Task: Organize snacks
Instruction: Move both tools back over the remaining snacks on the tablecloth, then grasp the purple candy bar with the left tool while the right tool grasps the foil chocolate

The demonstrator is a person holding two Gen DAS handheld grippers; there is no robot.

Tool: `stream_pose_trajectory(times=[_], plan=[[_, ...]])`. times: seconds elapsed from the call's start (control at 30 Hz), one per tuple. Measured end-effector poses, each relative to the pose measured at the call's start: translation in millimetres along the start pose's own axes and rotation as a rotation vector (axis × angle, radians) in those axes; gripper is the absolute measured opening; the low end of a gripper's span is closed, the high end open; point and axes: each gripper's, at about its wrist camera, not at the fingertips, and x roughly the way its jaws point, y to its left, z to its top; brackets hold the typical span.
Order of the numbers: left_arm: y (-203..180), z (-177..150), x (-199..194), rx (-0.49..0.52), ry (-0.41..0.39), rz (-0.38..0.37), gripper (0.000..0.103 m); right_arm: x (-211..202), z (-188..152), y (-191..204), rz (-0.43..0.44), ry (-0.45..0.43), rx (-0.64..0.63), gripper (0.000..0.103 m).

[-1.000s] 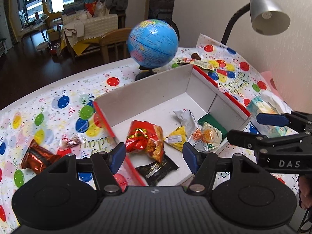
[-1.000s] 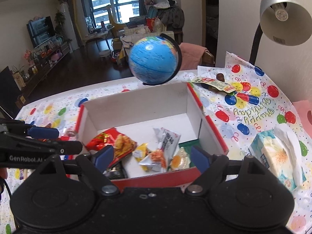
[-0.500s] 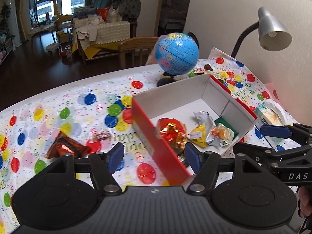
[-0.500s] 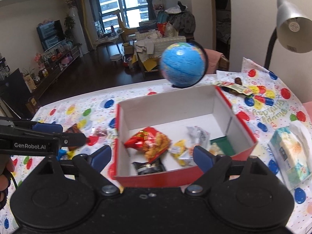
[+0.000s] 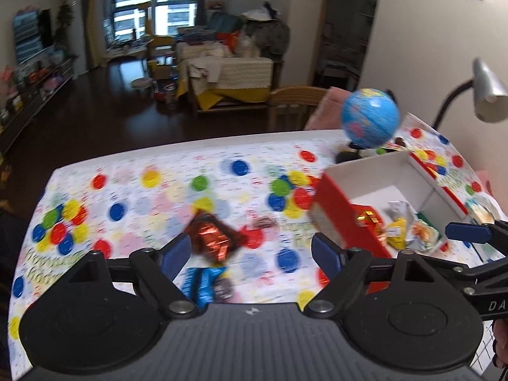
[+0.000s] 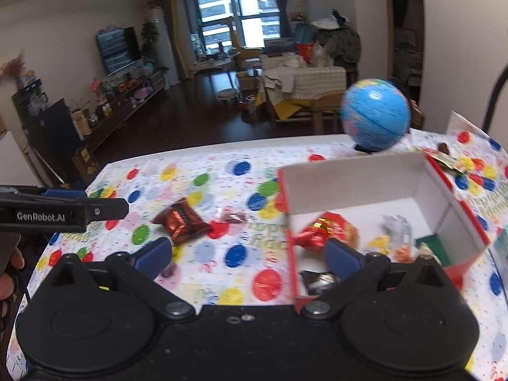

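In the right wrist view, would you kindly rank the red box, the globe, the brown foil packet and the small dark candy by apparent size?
1. red box
2. globe
3. brown foil packet
4. small dark candy

The box lies nearer the camera than the globe, which flatters it.

a blue globe (image 6: 376, 115) and a grey desk lamp (image 5: 489, 95) stand on the balloon-print tablecloth (image 5: 165, 197).
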Motion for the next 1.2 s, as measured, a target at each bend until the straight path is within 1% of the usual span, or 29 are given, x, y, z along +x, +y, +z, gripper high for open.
stream_pose_trajectory(times=[0.1,0.23,0.33,0.4,0.53,0.63,0.77,0.93,1.03,1.1,1.2], plan=[[26,-6,0,-0.032,0.014,0.046,0.083,12,0,17,0.01,0.015,-0.017,0.103],[58,-16,4,-0.072,0.041,0.087,0.083,31,-2,34,0.022,0.053,-0.033,0.103],[76,-27,10,-0.095,0.072,0.105,0.083,43,-5,46,0.029,0.077,-0.076,0.102],[85,-35,17,-0.104,0.099,0.106,0.083,53,-7,51,0.043,0.095,-0.085,0.1],[96,-53,34,-0.115,0.152,0.113,0.083,71,-10,61,0.045,0.12,-0.124,0.097],[102,-68,50,-0.117,0.197,0.12,0.083,87,-16,68,0.054,0.159,-0.164,0.092],[110,-85,67,-0.125,0.254,0.129,0.083,111,-25,77,0.072,0.211,-0.223,0.079],[119,-100,87,-0.147,0.316,0.134,0.083,138,-33,86,0.107,0.261,-0.265,0.075],[121,-104,94,-0.154,0.335,0.121,0.082,153,-37,91,0.12,0.29,-0.287,0.072],[120,-105,100,-0.155,0.344,0.117,0.082,161,-37,94,0.131,0.301,-0.301,0.067],[120,-107,107,-0.167,0.358,0.106,0.082,174,-36,98,0.147,0.315,-0.312,0.063]])
